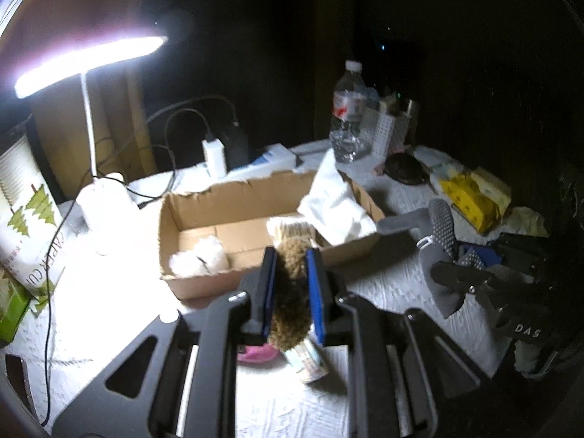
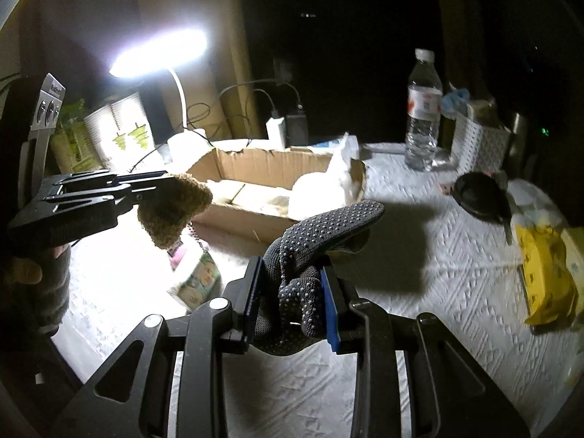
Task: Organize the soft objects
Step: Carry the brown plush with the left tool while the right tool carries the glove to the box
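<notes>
Left wrist view: left gripper clamped on a brown, shaggy, soft fabric piece, pinched mid-body between the blue pads, lifted clear of the white quilted table cover. Open brown cardboard box just beyond at 12 o'clock, with a white fluffy wad in its near-left corner and a crumpled white cloth draped over its right end. Light and squashy by the look, so a firm central pinch should hold; loose ends likely to droop.

Right wrist view: right gripper closed around a dark grey knitted glove with pale grip dots, bunched at the cuff, fingers jutting toward 1 o'clock above the table. Limp, light, dots probably tacky against the pads. At 9 o'clock, the left gripper with its brown piece, near the box's front-left corner.
</notes>
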A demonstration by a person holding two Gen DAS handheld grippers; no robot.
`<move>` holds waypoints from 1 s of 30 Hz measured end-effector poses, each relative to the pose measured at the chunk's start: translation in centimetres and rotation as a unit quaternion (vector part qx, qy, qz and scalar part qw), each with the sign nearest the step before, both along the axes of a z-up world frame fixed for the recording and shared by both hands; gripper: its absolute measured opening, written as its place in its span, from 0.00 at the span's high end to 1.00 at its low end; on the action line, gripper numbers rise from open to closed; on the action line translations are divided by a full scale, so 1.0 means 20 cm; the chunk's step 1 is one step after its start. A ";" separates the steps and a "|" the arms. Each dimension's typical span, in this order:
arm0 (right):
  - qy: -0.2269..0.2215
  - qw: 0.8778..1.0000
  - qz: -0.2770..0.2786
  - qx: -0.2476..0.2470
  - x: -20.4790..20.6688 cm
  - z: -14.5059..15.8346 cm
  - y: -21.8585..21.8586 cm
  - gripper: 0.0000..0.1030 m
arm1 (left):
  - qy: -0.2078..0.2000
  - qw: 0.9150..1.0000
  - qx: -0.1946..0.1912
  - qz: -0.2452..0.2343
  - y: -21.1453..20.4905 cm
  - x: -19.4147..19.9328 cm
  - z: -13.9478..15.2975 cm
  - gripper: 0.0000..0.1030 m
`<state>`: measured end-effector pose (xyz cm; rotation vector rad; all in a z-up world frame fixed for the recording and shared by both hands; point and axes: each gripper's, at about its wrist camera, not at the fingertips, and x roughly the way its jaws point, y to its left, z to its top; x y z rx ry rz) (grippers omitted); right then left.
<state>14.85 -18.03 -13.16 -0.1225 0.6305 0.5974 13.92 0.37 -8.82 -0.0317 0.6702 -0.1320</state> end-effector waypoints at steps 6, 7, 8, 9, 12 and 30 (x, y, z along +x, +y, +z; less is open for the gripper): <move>-0.011 1.000 0.010 -0.005 0.01 0.06 0.09 0.70 | -0.016 1.000 -0.007 0.018 0.11 -0.02 0.06 0.83; -0.012 1.000 0.012 -0.006 0.01 0.07 0.11 0.70 | -0.018 1.000 -0.011 0.021 0.13 -0.02 0.07 0.83; -0.014 1.000 0.015 -0.007 0.02 0.08 0.13 0.70 | -0.021 0.999 -0.012 0.023 0.15 -0.01 0.08 0.83; -0.015 1.000 0.018 -0.007 0.02 0.09 0.14 0.70 | -0.023 0.999 -0.014 0.024 0.17 -0.02 0.09 0.83; -0.018 0.999 0.024 -0.011 0.04 0.12 0.19 0.70 | -0.028 0.999 -0.025 0.025 0.23 -0.01 0.11 0.83; -0.028 0.998 0.061 0.001 0.30 0.19 0.42 0.70 | -0.050 0.998 -0.036 0.031 0.39 0.18 0.15 0.83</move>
